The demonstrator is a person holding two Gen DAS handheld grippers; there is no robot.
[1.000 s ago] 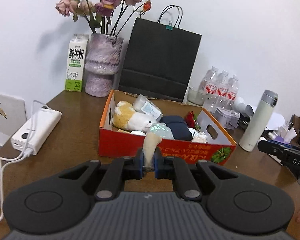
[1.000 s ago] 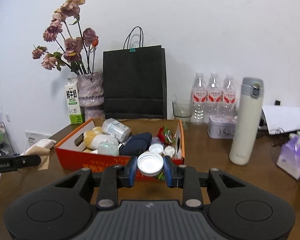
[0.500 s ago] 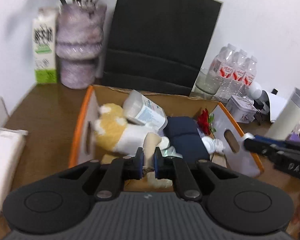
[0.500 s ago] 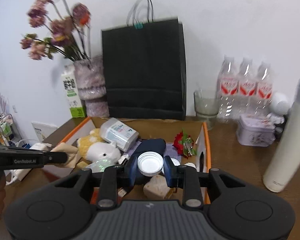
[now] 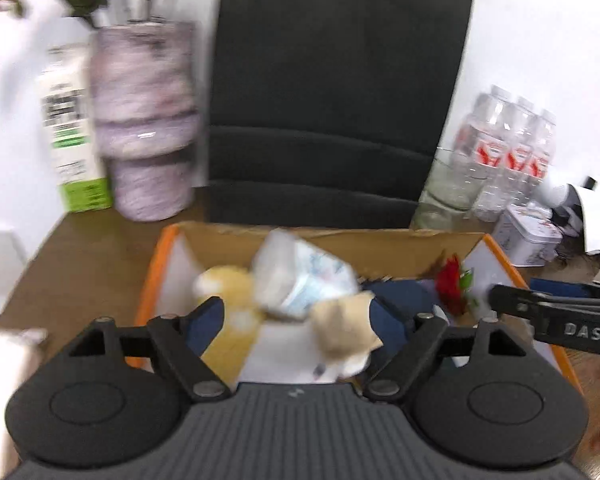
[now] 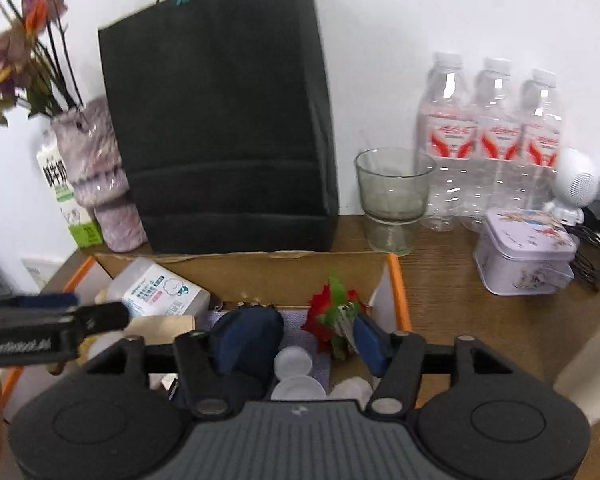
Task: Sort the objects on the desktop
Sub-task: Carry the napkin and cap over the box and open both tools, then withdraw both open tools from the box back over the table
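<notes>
- my left gripper [image 5: 296, 320] spread wide over the orange box [image 5: 156, 272], holding nothing
- my right gripper [image 6: 296, 336] also spread, nothing between its fingers, over the same box
- beige cloth [image 5: 344, 332] lying in the box just past my left gripper, blurred
- white caps [image 6: 294, 364] lying in the box below my right gripper, beside a navy pouch [image 6: 252, 332]
- plastic jar [image 6: 164, 292] and red flower [image 6: 328, 316] further in
- black bag [image 6: 220, 120] behind the box on the bench [image 6: 460, 300]

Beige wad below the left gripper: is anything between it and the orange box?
Nothing visible. The beige wad is inside the walls of the orange box, beside the white bottle, below the open left gripper. Blur hides whether it rests.
</notes>
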